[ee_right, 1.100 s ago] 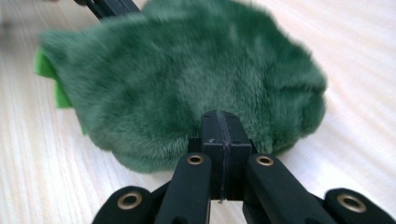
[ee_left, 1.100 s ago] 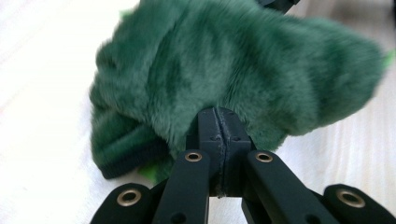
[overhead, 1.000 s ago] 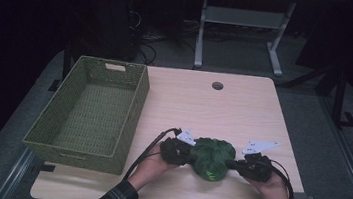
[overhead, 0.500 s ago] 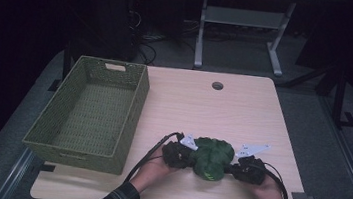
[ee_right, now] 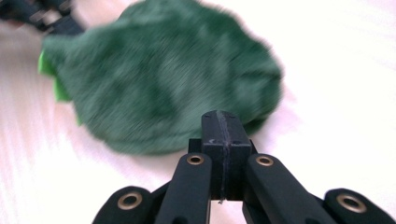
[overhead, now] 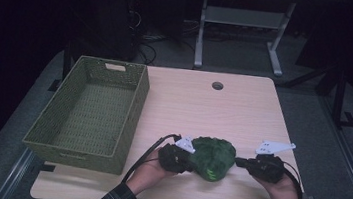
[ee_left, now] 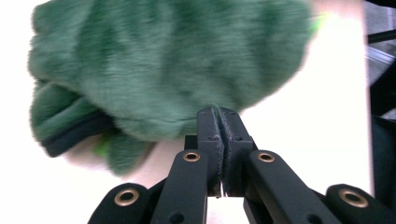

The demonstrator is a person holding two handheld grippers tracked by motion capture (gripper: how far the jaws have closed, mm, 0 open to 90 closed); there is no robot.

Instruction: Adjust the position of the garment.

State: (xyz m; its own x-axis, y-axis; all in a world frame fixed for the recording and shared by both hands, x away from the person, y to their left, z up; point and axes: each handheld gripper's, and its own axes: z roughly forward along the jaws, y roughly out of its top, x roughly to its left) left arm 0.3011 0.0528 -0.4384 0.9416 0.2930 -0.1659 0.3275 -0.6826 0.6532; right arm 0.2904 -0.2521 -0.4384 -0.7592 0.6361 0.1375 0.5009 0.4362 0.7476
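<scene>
A green furry plush toy (overhead: 214,156) lies on the wooden table (overhead: 203,112) near its front edge, between my two grippers. My left gripper (overhead: 191,162) is shut and rests against the plush's left side. In the left gripper view its closed tips (ee_left: 218,116) touch the edge of the fur (ee_left: 163,60); I cannot tell whether any fur is pinched. My right gripper (overhead: 238,162) is shut with nothing in it, a short gap to the right of the toy. In the right gripper view its tips (ee_right: 222,121) point at the plush (ee_right: 163,79).
A green woven basket (overhead: 73,145), with nothing inside, stands on the table's left side. A round cable hole (overhead: 217,85) sits near the far edge. Cables trail from both grippers toward the front. A metal stand (overhead: 243,21) is on the dark floor behind.
My right gripper has drawn back to the right, away from the plush, leaving a gap. The left gripper and the plush have stayed in place.
</scene>
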